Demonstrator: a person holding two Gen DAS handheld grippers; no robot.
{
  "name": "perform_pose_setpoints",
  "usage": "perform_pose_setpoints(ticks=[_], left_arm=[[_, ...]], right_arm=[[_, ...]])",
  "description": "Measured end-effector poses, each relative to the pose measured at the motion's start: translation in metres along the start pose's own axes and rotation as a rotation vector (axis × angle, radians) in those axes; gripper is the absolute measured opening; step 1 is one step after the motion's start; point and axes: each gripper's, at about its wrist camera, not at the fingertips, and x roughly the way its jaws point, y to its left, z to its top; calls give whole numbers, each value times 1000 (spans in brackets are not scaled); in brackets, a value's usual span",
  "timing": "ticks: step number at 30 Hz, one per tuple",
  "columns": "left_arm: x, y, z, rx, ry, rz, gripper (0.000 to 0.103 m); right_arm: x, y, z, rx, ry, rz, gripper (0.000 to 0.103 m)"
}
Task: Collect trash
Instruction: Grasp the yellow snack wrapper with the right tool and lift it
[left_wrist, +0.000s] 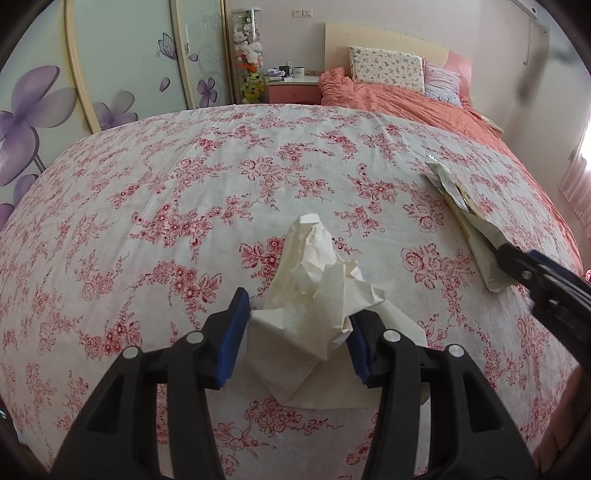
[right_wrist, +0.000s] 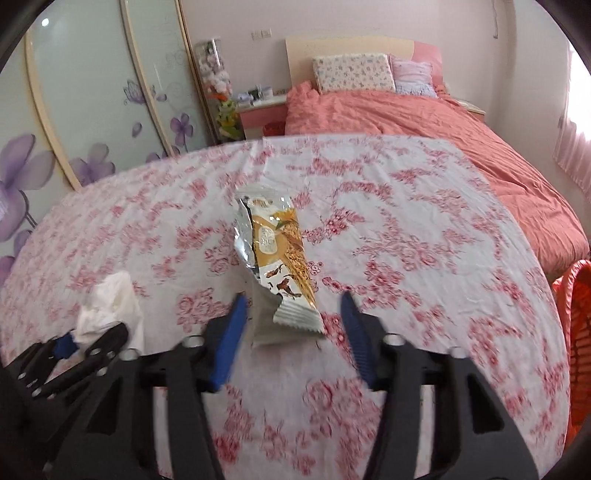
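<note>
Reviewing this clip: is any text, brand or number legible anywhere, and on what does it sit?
No text can be read.
Snack wrapper: printing on its tan front, too blurred to read.
Mugs on the nightstand: any marks are too small to tell.
Wall plate: no lettering can be made out.

The flowered cloth (left_wrist: 258, 166) lies bare across most of its width, so a hand can pass freely over the far and left parts. Only the crumpled tissue (left_wrist: 317, 280) near the front and the snack wrapper (right_wrist: 277, 254) to its right stand in the way, well apart, with open cloth between them.
</note>
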Motion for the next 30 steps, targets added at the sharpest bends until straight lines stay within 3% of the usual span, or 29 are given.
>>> perform_pose_setpoints(ticks=[2,5,15,16,18,19,20,26,30], left_arm=[[0,0,0,0,0,0,50],[0,-1,0,0,0,1,50],[0,1,0,0,0,1,51],[0,1,0,0,0,0,51],[0,1,0,-1,0,-1,51],[0,0,0,-1,0,0,51],[0,0,0,0,0,0,51],[1,0,0,-2,0,2,52],[1,0,0,-1,0,1,52]], right_arm=[[2,-5,-3,0,7,-12,21],[-8,-13,-13,-1,0,-4,8],[-70,-79,-63,28,36,14,8],[-72,-85,-68,38,50,15,10],[-76,-93,-72,64,56,12,32],[-78,-95,-72,78,47,7,55],[-83,-97,-72,95,28,9,66],[-83,-103,-60,187,7,20,78],[-69,-115,-53,323,41,-70,78]])
